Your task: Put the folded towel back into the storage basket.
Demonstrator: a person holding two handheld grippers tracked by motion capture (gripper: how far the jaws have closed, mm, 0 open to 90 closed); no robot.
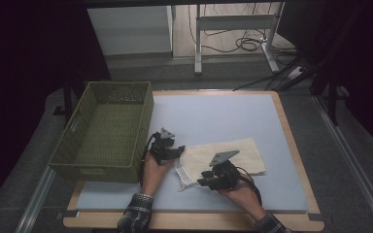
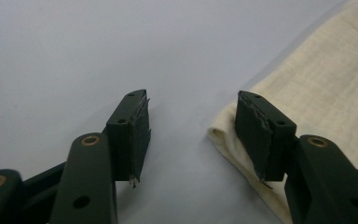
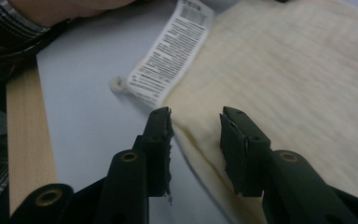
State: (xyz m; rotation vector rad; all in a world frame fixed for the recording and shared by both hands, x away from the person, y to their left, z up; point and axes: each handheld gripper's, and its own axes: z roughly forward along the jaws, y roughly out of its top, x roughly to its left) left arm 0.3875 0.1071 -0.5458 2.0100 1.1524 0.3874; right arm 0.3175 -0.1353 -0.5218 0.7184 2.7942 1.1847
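- Cream cloth (image 1: 223, 156) lies flat on the grey-blue table (image 1: 233, 116), lower centre of the high view, looks folded into a neat rectangle with one doubled end at its left.
- White care label (image 3: 172, 51) sticks out from the cloth's left end, printed text visible, top centre in the right gripper view.
- Green woven basket (image 1: 73, 162) at the left of the high view, nothing in it, just beside the left hand and well apart from the cloth's right end.
- Left gripper (image 2: 191, 135): fingers apart, not clamped on anything; one finger (image 2: 254, 135) rests at the rolled corner of the cloth, the other (image 2: 133, 135) over bare table. Corner sits at the gap's edge, not pinched.
- Right gripper (image 3: 196, 149): fingers apart, straddling the cloth's near edge at the lower middle of its view; edge runs between them but the pads don't press it, as far as I can tell.
- In the high view the left gripper sits at the cloth's upper-left corner, the right gripper at its lower-left corner.
- Progress, my read: folding seems done or nearly; grasp of the left-end corners is being set up, not made.
- Left to do, likely: close on both corners, lift, move cloth toward the basket. Cloth is soft, thin waffle-like weave; layers may slip apart on the lift.
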